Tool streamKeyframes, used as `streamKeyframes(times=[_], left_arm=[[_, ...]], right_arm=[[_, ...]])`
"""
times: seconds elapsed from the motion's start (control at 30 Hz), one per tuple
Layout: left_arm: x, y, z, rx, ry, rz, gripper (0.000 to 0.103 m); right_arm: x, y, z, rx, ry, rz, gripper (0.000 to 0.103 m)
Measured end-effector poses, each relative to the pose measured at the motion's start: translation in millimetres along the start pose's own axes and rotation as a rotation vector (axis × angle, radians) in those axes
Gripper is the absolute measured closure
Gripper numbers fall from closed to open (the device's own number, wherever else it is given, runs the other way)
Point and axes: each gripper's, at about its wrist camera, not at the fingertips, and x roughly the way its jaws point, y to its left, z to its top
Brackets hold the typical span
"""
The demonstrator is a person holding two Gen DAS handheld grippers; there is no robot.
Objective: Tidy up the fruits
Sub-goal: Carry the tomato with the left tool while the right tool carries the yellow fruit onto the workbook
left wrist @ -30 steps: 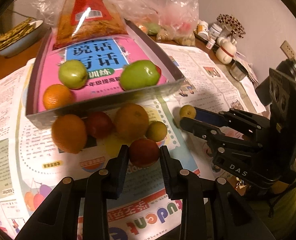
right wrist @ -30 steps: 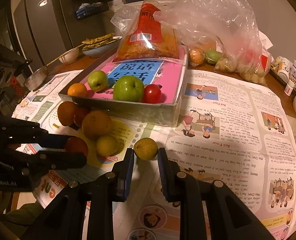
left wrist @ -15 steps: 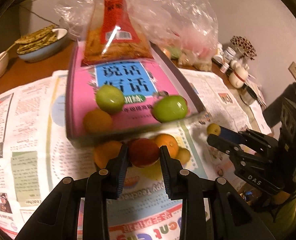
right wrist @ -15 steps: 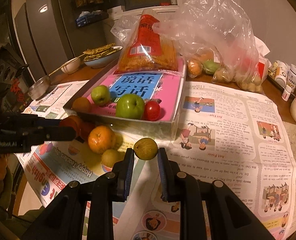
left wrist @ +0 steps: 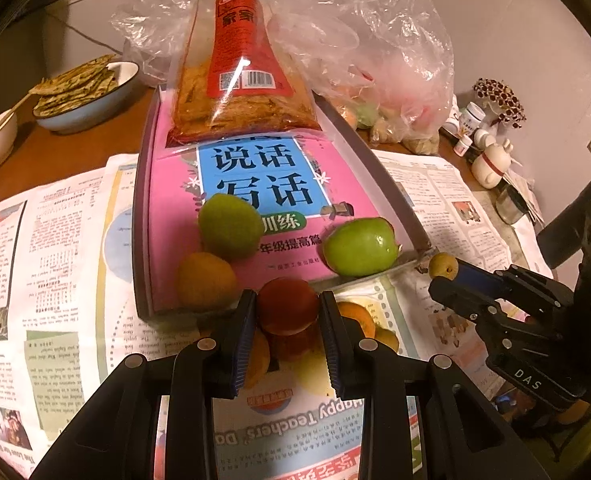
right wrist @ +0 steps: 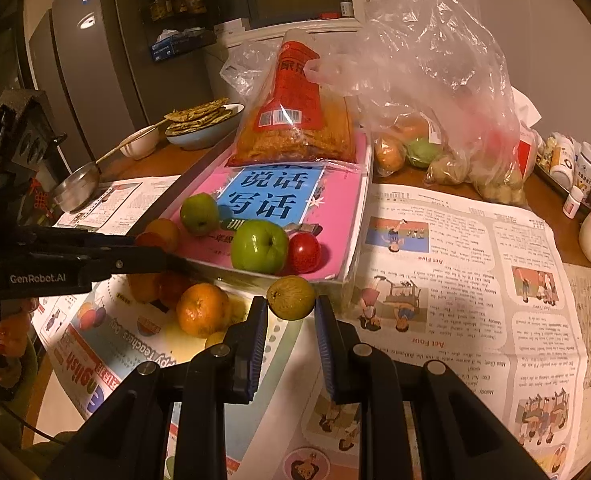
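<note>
My left gripper (left wrist: 287,312) is shut on a red fruit (left wrist: 287,305) and holds it above the near edge of the grey box lid (left wrist: 141,240) with the pink book. In the lid lie two green apples (left wrist: 229,226) (left wrist: 359,246) and an orange (left wrist: 205,282); the right wrist view also shows a small red fruit (right wrist: 304,253) there. My right gripper (right wrist: 290,312) is shut on a small yellow-green fruit (right wrist: 291,297), raised near the lid's right corner. Loose oranges (right wrist: 201,310) lie on the newspaper below.
A red snack bag (left wrist: 241,76) lies on the lid's far end. A clear plastic bag with more fruit (right wrist: 435,148) sits behind. A bowl of flatbread (left wrist: 83,94), a ladle (right wrist: 75,190) and small bottles (right wrist: 575,172) stand around. Newspaper (right wrist: 475,280) covers the table.
Both grippers have risen with their fruits and moved forward towards the box lid. The loose fruit pile has dropped lower in view.
</note>
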Motion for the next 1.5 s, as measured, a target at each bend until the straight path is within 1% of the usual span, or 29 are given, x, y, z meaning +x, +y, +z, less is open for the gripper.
streamKeyframes(times=[0.47, 0.9, 1.5], left_arm=[[17.1, 4.2, 15.0, -0.010, 0.020, 0.016, 0.071], [23.9, 1.7, 16.4, 0.006, 0.034, 0.024, 0.071], [25.9, 1.6, 16.6, 0.004, 0.037, 0.026, 0.071]], right_arm=[[17.4, -1.8, 14.2, -0.005, 0.023, -0.013, 0.078], [21.9, 0.1, 20.7, -0.015, 0.026, -0.028, 0.078], [22.6, 0.5, 22.0, -0.009, 0.035, -0.018, 0.077]])
